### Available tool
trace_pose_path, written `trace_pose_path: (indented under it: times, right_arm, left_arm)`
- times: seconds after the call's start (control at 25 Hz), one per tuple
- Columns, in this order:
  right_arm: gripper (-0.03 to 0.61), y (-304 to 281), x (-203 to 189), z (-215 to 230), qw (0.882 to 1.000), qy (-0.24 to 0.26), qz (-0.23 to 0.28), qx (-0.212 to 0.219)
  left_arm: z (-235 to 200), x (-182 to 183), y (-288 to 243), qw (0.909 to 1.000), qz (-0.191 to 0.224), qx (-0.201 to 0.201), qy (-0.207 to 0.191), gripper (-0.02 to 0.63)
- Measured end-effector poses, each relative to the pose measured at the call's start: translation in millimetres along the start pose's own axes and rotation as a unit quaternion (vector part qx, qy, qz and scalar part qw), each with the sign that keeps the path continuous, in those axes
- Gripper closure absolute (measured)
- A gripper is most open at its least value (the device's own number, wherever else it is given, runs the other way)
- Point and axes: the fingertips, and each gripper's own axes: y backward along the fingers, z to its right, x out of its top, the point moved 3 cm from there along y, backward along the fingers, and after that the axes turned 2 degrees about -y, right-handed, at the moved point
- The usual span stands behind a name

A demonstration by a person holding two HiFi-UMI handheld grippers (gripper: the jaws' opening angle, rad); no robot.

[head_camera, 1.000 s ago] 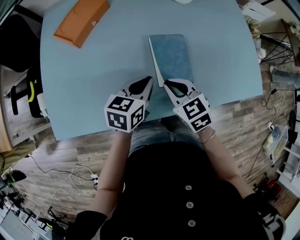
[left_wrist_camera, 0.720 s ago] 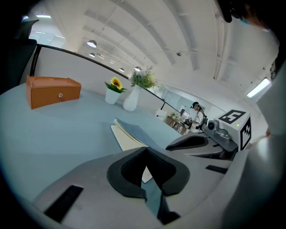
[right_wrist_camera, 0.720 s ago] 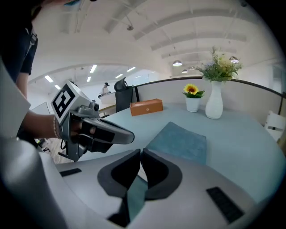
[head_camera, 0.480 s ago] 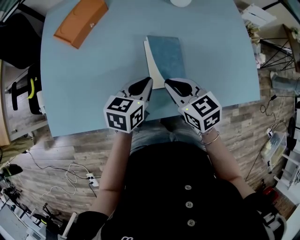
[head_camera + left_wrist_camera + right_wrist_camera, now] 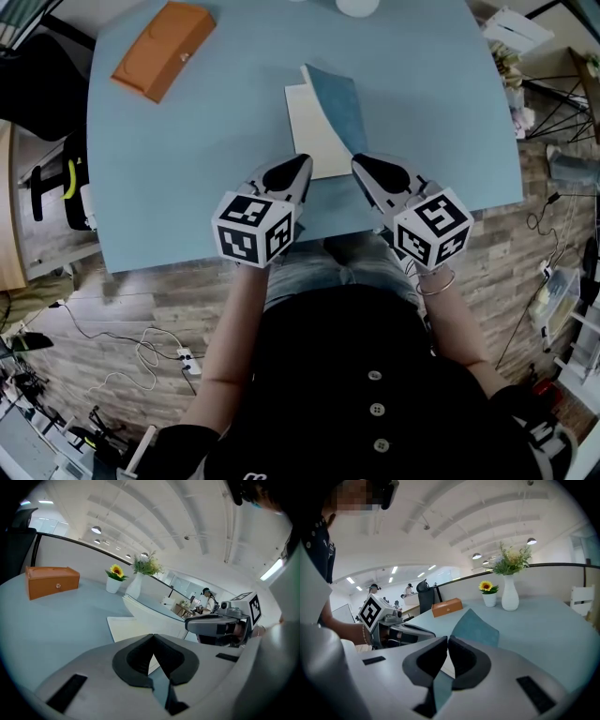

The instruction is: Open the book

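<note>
Head view: bk cover (image 5: 339, 108) edge up

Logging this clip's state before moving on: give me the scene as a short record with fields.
surface: blue table
book: partly open, blue cover raised on a slant, white page showing beneath
right gripper: shut on the blue cover's near corner
left gripper: shut, nothing between its jaws, tips by the white page's near edge
also on table: orange box, white vase
</note>
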Motion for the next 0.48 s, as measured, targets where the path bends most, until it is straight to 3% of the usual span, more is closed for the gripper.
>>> trace_pose_path:
  times: [0.32, 0.48]
  right_arm:
    - [0.56, 26.5, 4.5, 25.4, 0.999, -0.023, 0.027, -0.016]
    - [0.56, 41.9, 2.3, 41.3, 0.997, -0.064, 0.043, -0.017]
  left_arm:
    - [19.1, 0.9, -16.6, 0.9999, -0.009, -0.009, -0.01, 0.601]
    - [34.5, 0.5, -28.3, 0.9996, -0.016, -0.019, -0.009, 0.601]
